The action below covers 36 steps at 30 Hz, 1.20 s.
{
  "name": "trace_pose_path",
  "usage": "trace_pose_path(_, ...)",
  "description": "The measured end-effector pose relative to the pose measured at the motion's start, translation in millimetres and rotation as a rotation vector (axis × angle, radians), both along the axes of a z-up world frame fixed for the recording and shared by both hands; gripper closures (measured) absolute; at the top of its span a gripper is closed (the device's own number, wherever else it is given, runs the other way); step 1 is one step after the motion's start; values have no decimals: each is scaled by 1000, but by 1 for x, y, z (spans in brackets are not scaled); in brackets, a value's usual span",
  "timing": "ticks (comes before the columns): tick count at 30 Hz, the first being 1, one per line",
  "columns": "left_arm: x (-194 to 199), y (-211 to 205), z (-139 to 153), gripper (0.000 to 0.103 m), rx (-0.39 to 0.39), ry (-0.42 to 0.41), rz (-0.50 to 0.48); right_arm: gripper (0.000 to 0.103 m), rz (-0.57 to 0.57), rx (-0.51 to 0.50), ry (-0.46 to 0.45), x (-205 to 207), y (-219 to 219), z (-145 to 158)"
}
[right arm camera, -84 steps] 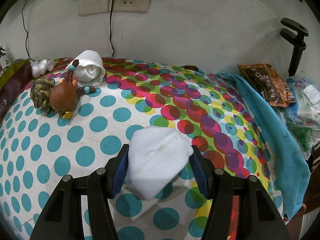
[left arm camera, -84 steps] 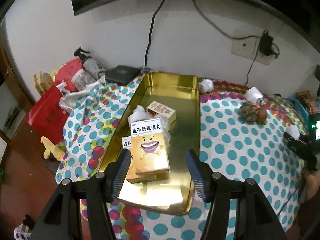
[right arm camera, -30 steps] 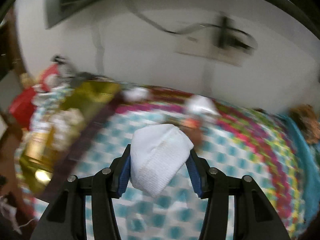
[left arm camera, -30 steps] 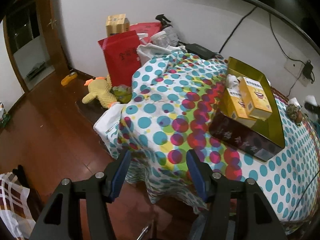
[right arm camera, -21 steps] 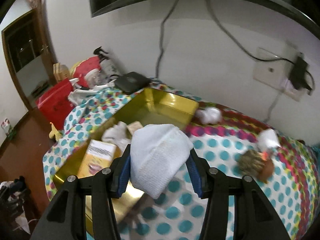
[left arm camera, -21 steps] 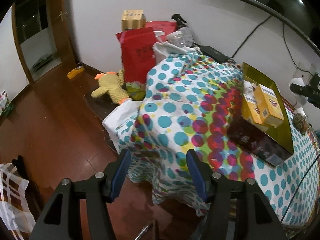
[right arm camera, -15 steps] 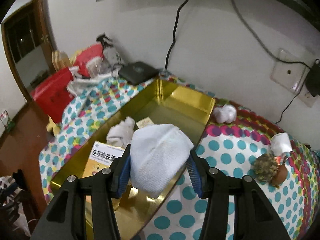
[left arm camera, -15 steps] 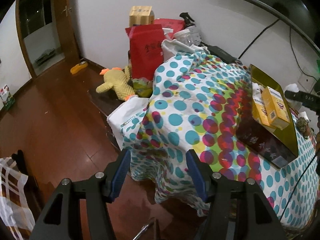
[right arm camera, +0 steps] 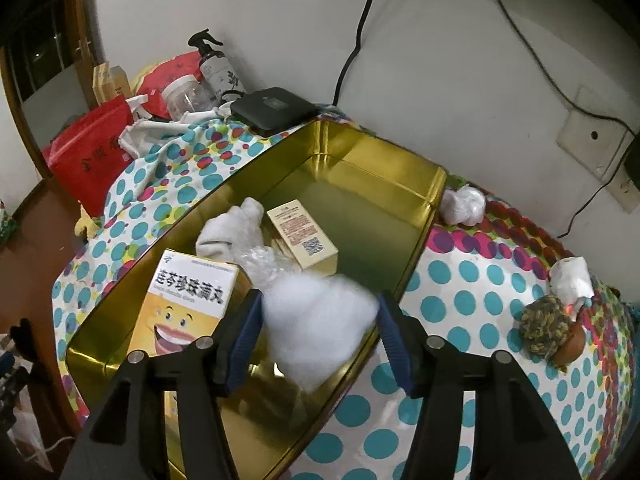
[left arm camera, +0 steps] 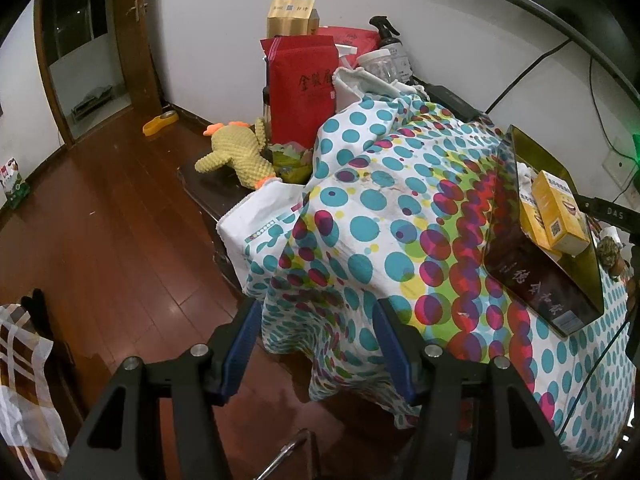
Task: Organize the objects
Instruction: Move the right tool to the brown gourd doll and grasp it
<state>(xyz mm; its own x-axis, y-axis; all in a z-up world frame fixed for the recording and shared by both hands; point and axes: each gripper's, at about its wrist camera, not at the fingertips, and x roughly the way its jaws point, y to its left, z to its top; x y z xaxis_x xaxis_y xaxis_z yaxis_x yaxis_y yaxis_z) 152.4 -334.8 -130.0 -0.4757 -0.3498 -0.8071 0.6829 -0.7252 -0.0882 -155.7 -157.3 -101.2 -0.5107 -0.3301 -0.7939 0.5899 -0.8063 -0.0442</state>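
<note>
3 loose items wait on the dotted cloth (right arm camera: 460, 288); right gripper (right arm camera: 318, 334), jaws opening, drops a white sock (right arm camera: 316, 320) (blurred) into the gold tin (right arm camera: 420, 216). Left gripper (left arm camera: 316, 344) gapes empty.

Right gripper (right arm camera: 318, 326) angled downward, jaws opening, left gripper (left arm camera: 314, 334) jaws apart, seemingly empty

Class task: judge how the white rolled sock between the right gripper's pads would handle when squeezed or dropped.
The white rolled sock is knit cloth, so probably soft, light, squashable. Blurred as the right gripper opens, it should land quietly in the gold tin, unlikely to break or bounce.
</note>
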Motion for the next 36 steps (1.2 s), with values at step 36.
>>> trace_pose_path(36,-82,85,35,43,-78,44,-259,45,-430,-60,21,-69,243,-31)
